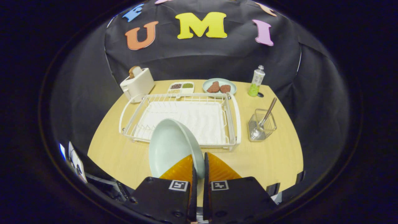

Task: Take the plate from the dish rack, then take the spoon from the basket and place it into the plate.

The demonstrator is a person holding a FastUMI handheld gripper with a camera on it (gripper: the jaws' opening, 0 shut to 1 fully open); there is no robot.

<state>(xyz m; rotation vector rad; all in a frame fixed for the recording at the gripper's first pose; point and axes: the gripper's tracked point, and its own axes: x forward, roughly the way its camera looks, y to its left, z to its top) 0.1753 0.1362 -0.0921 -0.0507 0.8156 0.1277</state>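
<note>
Gripper [199, 163]: nearest of all, over the table's near edge; its two fingers are closed on the rim of the plate, one on each face of it.
Plate [169, 151]: pale grey-green, tilted up on edge, its hollow face turned to the left; the gripped part of the rim is at its near right, and the rest rises ahead of the fingers, in front of the near rail of the dish rack.
What the plate hides: part of the rack's near rail and a patch of the mat inside it.
Table [124, 155]: light wood; the strip between the near edge and the rack is bare on either side of the plate.
Dish rack [231, 119]: white wire, mid-table just beyond the plate, lined with a white ribbed mat; no dishes stand in its slots.
Basket [261, 126]: clear, square, just right of the rack, toward the table's right edge.
Spoon [267, 113]: stands in the basket, bowl down, handle leaning up and to the right.
Toaster [138, 84]: white, at the far left corner, a slice of bread sticking out on top.
Divided dish [181, 87]: behind the rack's far rail, holding dark and green fillings.
Far plate [219, 84]: beside the divided dish, carrying two reddish-brown pieces.
Bottle [256, 81]: upright near the far right corner, with green liquid low in it and a small dark round thing on the table next to it.
</note>
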